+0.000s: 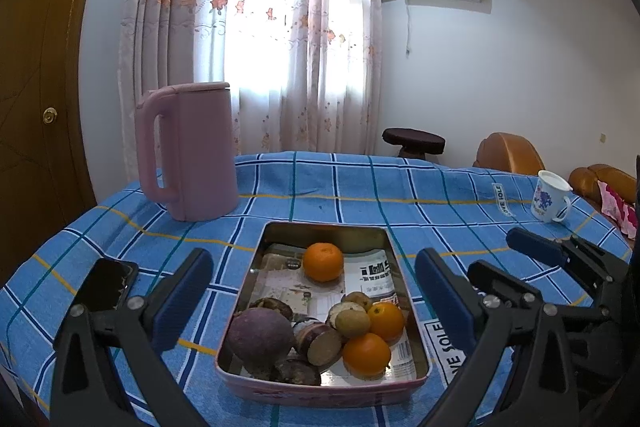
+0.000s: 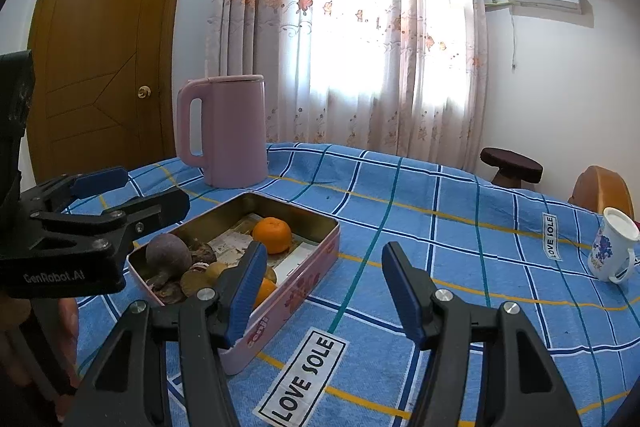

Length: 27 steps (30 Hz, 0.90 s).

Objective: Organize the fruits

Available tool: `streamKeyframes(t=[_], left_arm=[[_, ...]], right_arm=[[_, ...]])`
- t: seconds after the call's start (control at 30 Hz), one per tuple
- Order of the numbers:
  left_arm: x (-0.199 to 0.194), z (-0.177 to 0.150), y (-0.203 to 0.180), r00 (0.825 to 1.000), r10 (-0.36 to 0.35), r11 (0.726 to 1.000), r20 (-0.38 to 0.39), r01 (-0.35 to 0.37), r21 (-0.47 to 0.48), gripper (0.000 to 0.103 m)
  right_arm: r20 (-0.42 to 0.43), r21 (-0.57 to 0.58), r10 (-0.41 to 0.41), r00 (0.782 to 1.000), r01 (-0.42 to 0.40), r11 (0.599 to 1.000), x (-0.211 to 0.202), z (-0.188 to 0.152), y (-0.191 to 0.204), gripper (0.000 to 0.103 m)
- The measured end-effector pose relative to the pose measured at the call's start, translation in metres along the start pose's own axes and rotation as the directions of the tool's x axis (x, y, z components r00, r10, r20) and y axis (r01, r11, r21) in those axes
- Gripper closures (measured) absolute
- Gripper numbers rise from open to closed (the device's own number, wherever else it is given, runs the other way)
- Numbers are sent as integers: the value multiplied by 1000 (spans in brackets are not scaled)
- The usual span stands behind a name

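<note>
My left hand-held gripper (image 1: 314, 291) and right hand-held gripper (image 2: 322, 291): both wide open, empty. Oranges (image 1: 323, 261) in tin (image 1: 320, 385) on tabletop: firm, light, round, likely roll; I grip across middle.

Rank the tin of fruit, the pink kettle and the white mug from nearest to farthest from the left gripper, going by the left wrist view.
1. tin of fruit, directly ahead of the open left gripper.
2. pink kettle, farther back on the left.
3. white mug, far right near the table's edge.
</note>
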<state>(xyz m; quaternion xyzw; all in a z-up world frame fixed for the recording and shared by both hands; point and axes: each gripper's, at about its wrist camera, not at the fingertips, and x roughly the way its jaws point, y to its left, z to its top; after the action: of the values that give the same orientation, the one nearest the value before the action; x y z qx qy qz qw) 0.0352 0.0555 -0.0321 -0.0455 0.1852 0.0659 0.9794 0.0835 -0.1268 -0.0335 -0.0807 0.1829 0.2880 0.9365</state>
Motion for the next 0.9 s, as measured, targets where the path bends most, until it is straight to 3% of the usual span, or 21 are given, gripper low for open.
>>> streamKeyframes(t=[0.47, 0.77, 0.9], left_arm=[[6, 1, 2, 999, -20, 999, -37, 18, -43, 0], [1, 3, -5, 999, 31, 999, -19, -32, -11, 0], [0, 2, -6, 1000, 8, 1000, -18, -8, -11, 0]], right_arm=[[9, 1, -20, 1000, 20, 1000, -5, 0, -4, 41], [9, 12, -28, 1000, 28, 1000, -8, -3, -11, 41], [4, 14, -30, 1000, 30, 999, -9, -6, -12, 41]])
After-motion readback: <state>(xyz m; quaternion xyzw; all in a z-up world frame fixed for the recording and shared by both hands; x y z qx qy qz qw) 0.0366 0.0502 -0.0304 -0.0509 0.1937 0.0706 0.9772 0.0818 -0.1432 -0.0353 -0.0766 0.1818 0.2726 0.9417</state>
